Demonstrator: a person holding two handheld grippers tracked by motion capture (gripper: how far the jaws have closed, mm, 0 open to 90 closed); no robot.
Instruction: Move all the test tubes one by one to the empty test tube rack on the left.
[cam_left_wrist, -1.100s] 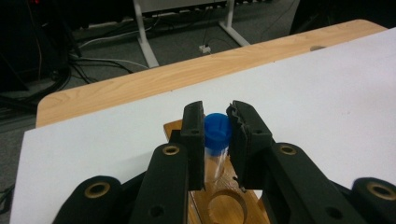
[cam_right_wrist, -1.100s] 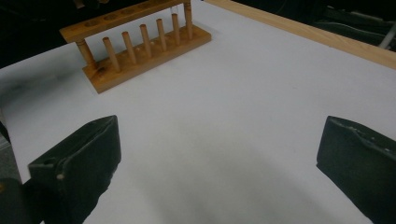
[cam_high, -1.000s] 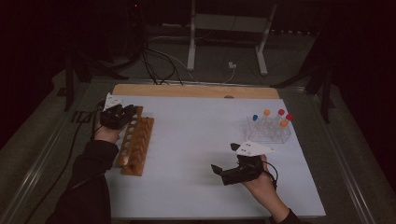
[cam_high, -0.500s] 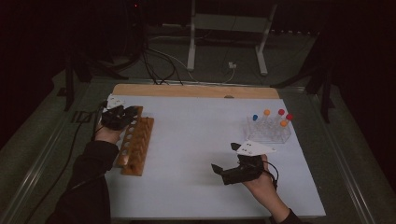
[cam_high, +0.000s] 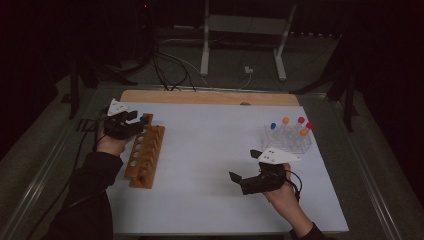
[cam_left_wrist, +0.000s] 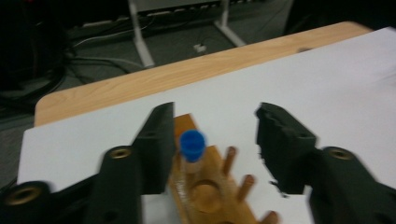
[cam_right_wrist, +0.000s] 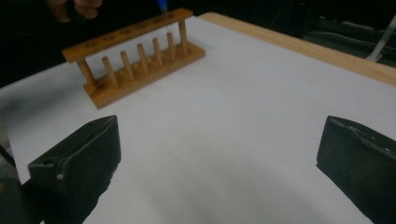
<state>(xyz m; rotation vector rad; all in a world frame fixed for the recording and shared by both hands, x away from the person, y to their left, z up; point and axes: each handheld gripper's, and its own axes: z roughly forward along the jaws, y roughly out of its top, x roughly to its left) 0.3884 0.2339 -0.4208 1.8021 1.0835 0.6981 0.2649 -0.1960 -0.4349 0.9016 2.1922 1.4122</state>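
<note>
**Blue-capped tube sitting in the wooden rack, both grippers open**

Using the wooden rack as the reference point here. It lies on the white sheet covering the table, long side running away from the person. The left gripper hovers right at the rack's far end, jaws spread wide with nothing pinched. In the left gripper view, a blue-capped tube stands upright in the end hole of the rack, just beside the left-hand jaw, though I can't tell if they actually touch.

The right gripper is well off to the right of the rack, low over bare sheet, jaws gaping and empty too. Further right of the rack, beyond that gripper, there's a clear rack holding tubes with blue, orange and red caps.
</note>
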